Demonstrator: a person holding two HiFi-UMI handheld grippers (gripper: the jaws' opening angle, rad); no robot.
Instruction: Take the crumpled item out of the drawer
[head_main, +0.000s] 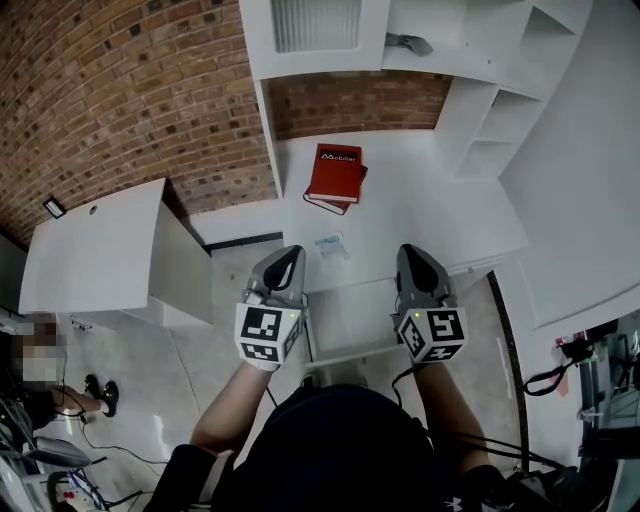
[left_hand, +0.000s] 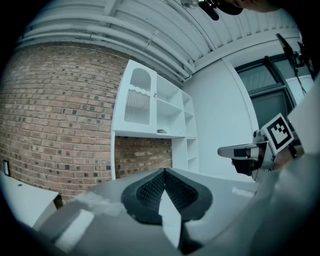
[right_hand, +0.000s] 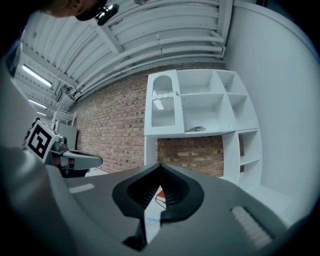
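Clear, bluish crumpled plastic item (head_main: 330, 245) lies on the smooth white desk top (head_main: 440, 215), at 6 o'clock from the red hardback book (head_main: 335, 172). It is too small to tell its long axis. The white open drawer (head_main: 345, 320) sits at 6 o'clock from it, between both tools. The grey left gripper (head_main: 290, 250) (left_hand: 164, 171) and the grey right gripper (head_main: 412, 250) (right_hand: 160, 166) are held level, side by side, pointing to 12 o'clock. Their ribbed jaws are pressed together on nothing.

Head view looking steeply down at table (head_main: 430, 210); left gripper view, right gripper view riding low, facing forward, both sharing white shelf unit (left_hand: 150, 105), brick wall (left_hand: 60, 115).
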